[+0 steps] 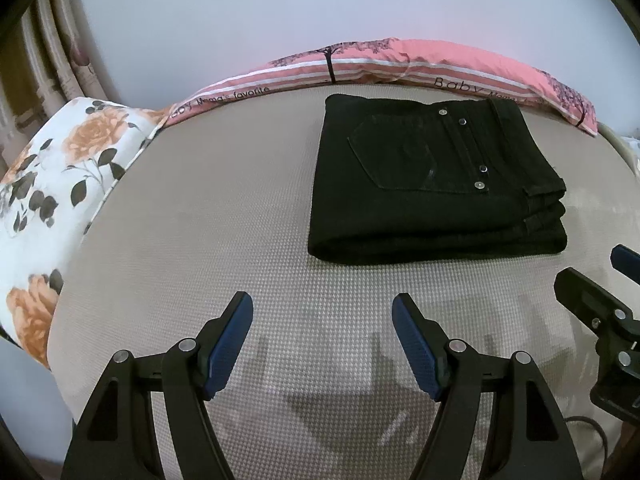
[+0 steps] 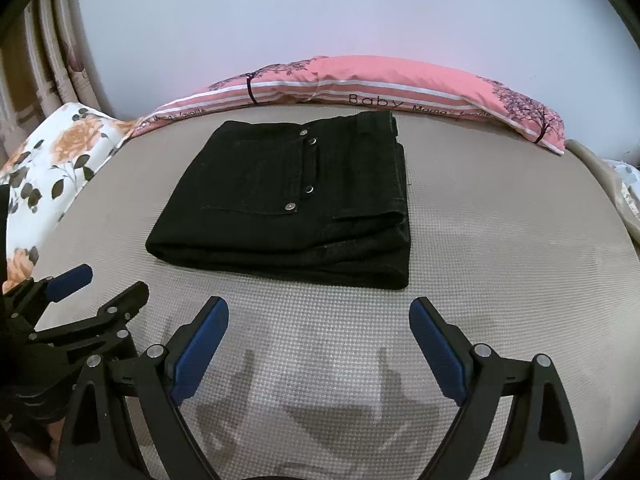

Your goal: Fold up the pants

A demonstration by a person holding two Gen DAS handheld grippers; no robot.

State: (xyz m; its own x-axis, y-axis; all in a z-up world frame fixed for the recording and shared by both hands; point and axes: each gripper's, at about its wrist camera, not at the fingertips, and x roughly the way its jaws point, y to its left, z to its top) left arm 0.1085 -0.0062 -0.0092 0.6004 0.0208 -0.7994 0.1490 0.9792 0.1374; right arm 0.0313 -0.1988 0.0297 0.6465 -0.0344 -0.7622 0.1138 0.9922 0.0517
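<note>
Left claw point(image 1: 322, 310): jaws wide, blue ribbed pads empty, hovering above the bed point(image 1: 192, 208) surface. The pants point(image 1: 432, 176) lie ahead of it and off to its right, not touching. The bundle's long axis runs roughly across the view, side to side.

Pants: black denim, folded into a thick rectangular stack with several layers showing at the right-hand end. Back pocket faces up, with small metal rivets along it. The near edge is a rounded fold. Judgement: the fold looks essentially complete.

Right claw point(image 2: 320, 312): jaws also wide, holding nothing. From here the pants point(image 2: 288, 204) sit nearly straight ahead, slightly left, just beyond the tips. Judgement: the right claw is the nearer and better lined up for any last squaring.

Bed cover is a beige, finely woven houndstooth texture, taut and flat. Floral pillow point(image 1: 52, 184) at the far left edge. Pink striped bolster point(image 2: 360, 88) with printed trees lies behind the pants against the pale wall.
</note>
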